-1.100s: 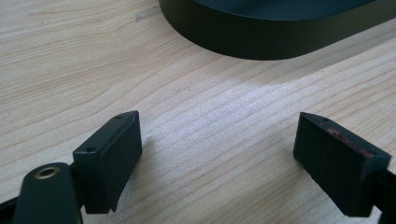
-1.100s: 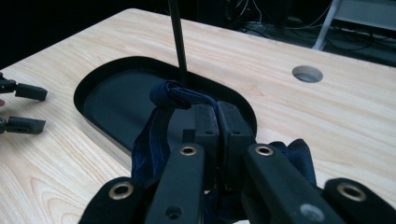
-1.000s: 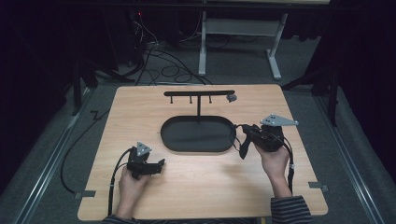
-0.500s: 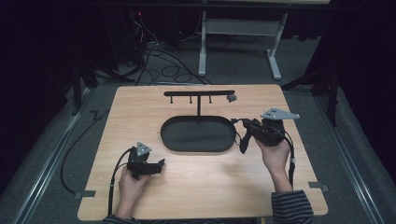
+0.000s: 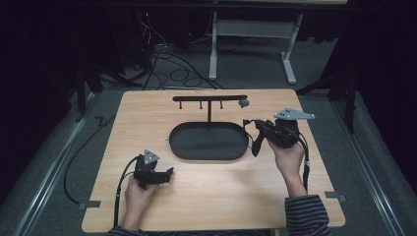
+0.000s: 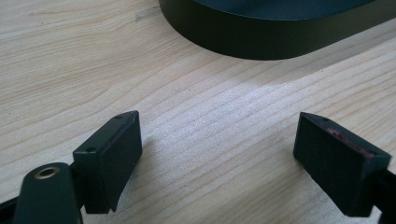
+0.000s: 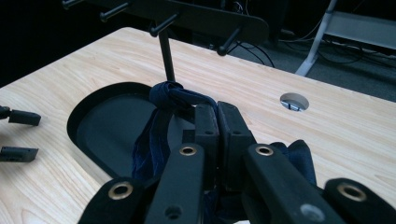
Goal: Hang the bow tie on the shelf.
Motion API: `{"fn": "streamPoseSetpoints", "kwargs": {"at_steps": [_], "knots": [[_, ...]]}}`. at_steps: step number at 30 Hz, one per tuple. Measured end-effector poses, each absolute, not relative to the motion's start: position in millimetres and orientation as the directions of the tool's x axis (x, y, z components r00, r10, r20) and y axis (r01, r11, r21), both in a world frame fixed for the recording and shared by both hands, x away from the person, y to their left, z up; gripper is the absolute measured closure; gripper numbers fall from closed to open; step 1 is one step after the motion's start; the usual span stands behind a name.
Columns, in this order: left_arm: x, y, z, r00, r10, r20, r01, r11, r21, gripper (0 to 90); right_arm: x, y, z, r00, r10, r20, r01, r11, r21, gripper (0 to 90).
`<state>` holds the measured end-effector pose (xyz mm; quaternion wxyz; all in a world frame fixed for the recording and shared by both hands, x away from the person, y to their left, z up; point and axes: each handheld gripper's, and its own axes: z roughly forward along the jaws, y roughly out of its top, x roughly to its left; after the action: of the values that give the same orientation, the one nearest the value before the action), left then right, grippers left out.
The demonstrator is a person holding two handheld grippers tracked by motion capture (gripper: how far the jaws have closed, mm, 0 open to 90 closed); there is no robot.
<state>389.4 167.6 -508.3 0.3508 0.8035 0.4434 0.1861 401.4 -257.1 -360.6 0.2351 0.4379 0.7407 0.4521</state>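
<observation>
Drifted slightly toward the black oval tray [image 5: 208, 142] over the last second, right tongs [image 7: 217, 122] clamped on a dark blue knotted strap [image 7: 164, 100] (probably bound for the rack's [image 5: 210, 98] pegs), left tongs [image 6: 219, 158] parked wide open and empty on the tabletop [image 5: 216, 196].

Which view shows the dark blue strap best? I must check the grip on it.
The right gripper view: the right tongs are shut on the strap, its knot clear. The high view shows it small, dangling beside the tray.
</observation>
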Motion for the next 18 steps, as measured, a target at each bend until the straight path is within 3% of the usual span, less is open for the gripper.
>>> {"fn": "streamPoseSetpoints", "kwargs": {"at_steps": [18], "knots": [[389,168,-508,0.538,0.843,-0.012,0.582,-0.361,0.729,15.8,423,-250,-346,-0.509,0.86,0.046,0.431,0.209,0.878,89.0]]}}
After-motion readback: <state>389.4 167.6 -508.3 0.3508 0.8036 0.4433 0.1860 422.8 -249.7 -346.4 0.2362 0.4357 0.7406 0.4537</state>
